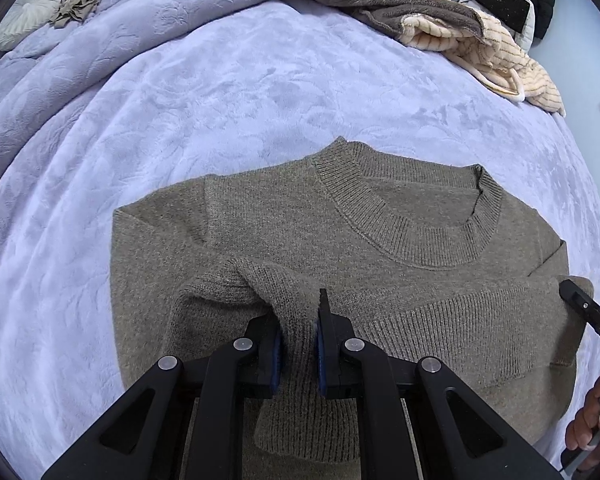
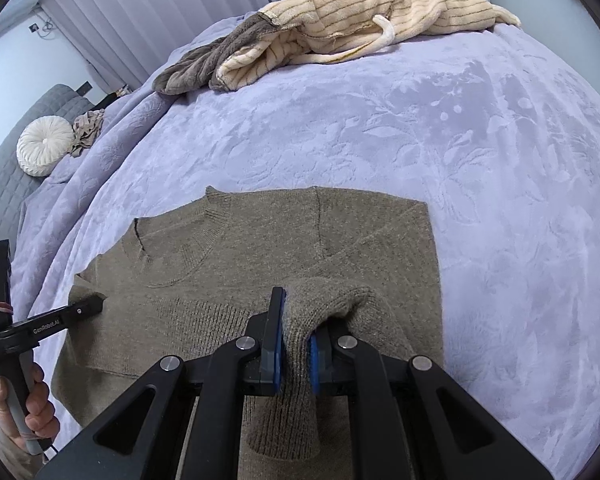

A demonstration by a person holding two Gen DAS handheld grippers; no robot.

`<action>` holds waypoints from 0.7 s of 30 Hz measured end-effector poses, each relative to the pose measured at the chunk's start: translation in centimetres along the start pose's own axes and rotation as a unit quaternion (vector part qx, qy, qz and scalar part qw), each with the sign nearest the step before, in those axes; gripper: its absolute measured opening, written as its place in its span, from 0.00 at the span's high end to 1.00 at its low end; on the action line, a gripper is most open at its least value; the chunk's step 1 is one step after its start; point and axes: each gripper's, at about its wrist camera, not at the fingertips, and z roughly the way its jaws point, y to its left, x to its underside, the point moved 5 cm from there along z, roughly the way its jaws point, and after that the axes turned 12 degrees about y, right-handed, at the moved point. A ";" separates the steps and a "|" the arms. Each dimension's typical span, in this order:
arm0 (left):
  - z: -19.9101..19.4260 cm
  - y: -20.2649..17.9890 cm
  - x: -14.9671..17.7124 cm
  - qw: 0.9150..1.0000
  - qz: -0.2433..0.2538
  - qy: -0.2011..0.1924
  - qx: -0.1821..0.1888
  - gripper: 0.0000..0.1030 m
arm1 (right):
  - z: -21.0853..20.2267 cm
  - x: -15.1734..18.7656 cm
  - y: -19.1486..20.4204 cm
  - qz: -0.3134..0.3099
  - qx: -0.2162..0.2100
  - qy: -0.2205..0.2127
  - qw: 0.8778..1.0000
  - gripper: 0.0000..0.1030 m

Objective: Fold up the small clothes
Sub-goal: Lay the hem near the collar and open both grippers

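Both grippers (image 1: 298, 332) (image 2: 296, 334) clamped on sweater (image 1: 284, 216) hem

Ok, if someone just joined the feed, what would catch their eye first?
The olive-brown sweater spread flat on the lavender blanket, with both tongs, left and right, each shut on a pinch of its knit. Next, the cream striped fleece heap at the bed's far edge.

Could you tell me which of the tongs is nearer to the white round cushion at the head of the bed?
Left. The left tongs grip the sweater on the side toward the white round cushion; the right tongs grip its far side, away from the cushion.
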 end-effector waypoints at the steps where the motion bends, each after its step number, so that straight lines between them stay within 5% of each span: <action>1: 0.1 0.1 -0.1 1.000 0.001 0.002 0.004 0.87 | 0.2 0.0 -0.1 0.001 0.001 0.002 1.000 0.90; 5: 0.3 0.9 -0.2 0.999 -0.014 0.016 0.040 0.78 | 1.0 -0.1 -0.3 0.008 -0.008 0.017 1.000 0.86; 7: -0.2 1.3 0.1 0.997 -0.021 0.019 0.075 0.43 | 0.8 0.1 -0.1 0.006 -0.019 0.018 1.000 0.81; 8: -0.6 1.4 0.3 0.996 -0.024 0.011 0.080 0.15 | 0.6 0.2 0.0 0.004 -0.022 0.017 1.000 0.75; 9: -1.4 1.6 0.7 0.997 -0.029 -0.008 0.073 0.08 | 0.3 0.3 0.1 0.002 -0.025 0.014 1.000 0.71; 11: -2.5 1.5 1.4 0.997 -0.017 -0.023 0.077 0.08 | -0.3 0.7 0.5 -0.001 -0.033 0.008 0.999 0.49; 14: -2.8 1.1 2.9 0.994 -0.008 -0.014 0.106 0.08 | -1.1 1.3 1.0 -0.012 -0.027 -0.001 1.000 0.46; 18: -1.7 0.5 4.5 0.995 -0.002 0.003 0.097 0.11 | -1.1 2.3 1.8 -0.025 -0.020 0.002 0.999 0.46; 19: -1.4 0.4 4.7 0.995 -0.003 0.006 0.098 0.19 | -0.9 2.4 1.9 -0.026 -0.016 0.005 1.000 0.46; 21: -0.7 -0.2 5.1 0.994 -0.001 0.022 0.108 0.64 | -0.5 2.7 1.9 -0.026 -0.016 0.016 0.999 0.63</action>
